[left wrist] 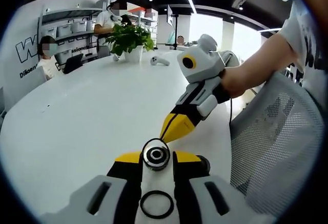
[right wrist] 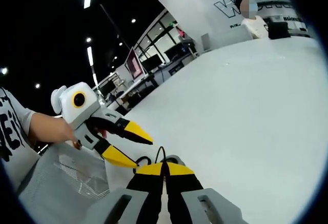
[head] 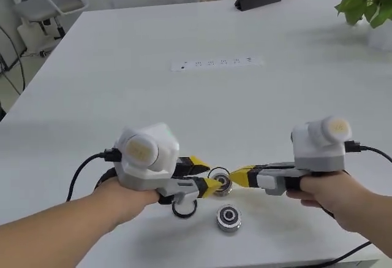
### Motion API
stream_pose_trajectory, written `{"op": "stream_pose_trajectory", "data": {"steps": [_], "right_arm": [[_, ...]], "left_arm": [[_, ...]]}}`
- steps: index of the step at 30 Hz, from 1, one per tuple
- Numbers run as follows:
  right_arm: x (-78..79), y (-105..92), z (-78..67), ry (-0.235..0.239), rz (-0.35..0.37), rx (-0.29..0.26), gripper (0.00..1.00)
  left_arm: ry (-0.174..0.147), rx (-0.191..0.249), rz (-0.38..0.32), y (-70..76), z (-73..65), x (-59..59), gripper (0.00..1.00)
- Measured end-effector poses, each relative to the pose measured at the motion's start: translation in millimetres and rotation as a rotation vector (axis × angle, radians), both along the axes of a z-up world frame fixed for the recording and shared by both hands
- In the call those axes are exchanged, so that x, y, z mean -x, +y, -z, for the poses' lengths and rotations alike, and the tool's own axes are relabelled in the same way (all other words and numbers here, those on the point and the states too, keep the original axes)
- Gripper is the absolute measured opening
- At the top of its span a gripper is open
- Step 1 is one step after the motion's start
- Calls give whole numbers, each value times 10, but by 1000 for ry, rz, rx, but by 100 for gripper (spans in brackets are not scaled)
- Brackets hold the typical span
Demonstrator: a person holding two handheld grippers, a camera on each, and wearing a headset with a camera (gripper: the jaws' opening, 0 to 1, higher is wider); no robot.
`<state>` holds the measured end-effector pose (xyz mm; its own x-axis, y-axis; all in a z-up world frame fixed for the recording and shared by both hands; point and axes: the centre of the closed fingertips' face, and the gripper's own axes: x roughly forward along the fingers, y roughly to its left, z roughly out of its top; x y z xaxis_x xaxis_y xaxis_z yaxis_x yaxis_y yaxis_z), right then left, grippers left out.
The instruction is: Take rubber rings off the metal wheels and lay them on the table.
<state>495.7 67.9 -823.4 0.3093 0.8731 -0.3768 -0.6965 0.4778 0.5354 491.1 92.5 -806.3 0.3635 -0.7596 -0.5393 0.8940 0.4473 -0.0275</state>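
Two grippers meet over the bench: left gripper fingers clasp a metal wheel, right gripper fingers pinch its rubber ring.

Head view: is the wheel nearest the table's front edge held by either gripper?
No, that wheel lies free on the table, apart from the left gripper and right gripper, which meet at another wheel.
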Motion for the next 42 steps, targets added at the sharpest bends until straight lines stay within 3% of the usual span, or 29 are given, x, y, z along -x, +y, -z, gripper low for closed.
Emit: {"op": "stream_pose_trajectory", "data": {"steps": [10, 20, 35, 42], "right_arm": [[51, 46, -107, -10, -14, -14, 0], [111, 136, -208, -16, -43, -16, 0], [108, 351, -203, -4, -108, -9, 0], [185, 498, -143, 12, -154, 5, 0]], "left_arm": [[-7, 41, -20, 151, -179, 71, 26], [-6, 30, -17, 358, -218, 188, 34], [-10, 17, -36, 676, -244, 297, 46], [-9, 16, -68, 816, -262, 316, 49]]}}
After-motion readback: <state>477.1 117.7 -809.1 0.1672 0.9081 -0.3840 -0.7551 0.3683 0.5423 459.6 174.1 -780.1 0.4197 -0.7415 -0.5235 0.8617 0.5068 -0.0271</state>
